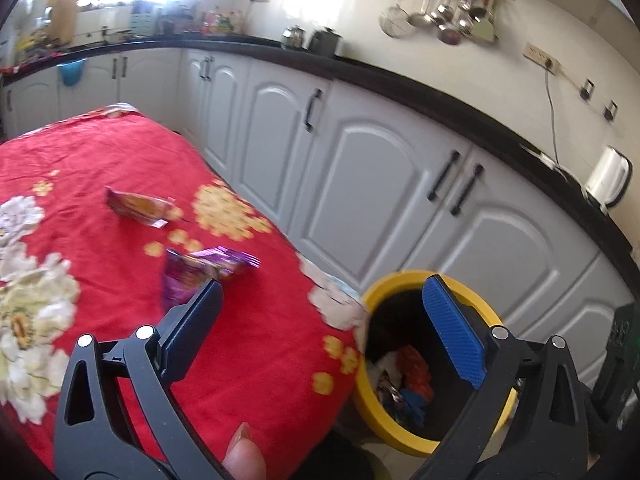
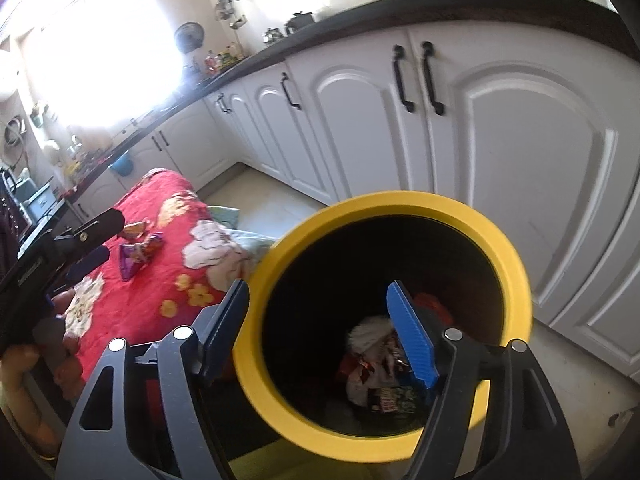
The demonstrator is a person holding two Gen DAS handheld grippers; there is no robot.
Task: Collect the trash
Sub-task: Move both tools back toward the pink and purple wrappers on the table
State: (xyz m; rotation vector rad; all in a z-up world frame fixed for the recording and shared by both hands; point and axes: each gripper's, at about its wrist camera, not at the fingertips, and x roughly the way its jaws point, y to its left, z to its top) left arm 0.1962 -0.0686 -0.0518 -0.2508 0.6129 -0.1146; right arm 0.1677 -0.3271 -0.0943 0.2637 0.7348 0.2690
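Two wrappers (image 1: 138, 206) (image 1: 204, 274) lie on red floral tabletop (image 1: 120, 160); one yellow bin (image 2: 384, 208) beside it holds trash. Left gripper (image 1: 324, 332) jaws wide, empty; right gripper (image 2: 320, 320) jaws apart, empty, over bin.

Place: we note a home kitchen | Evidence: we see white arched cabinet doors (image 1: 372, 184) under a black countertop (image 1: 400, 76); ladles and strainers hung on a wall rail (image 1: 448, 20); white electric kettle (image 1: 608, 178); bottles and jars by the bright window (image 2: 100, 52); a table under a red floral cloth (image 1: 120, 280).
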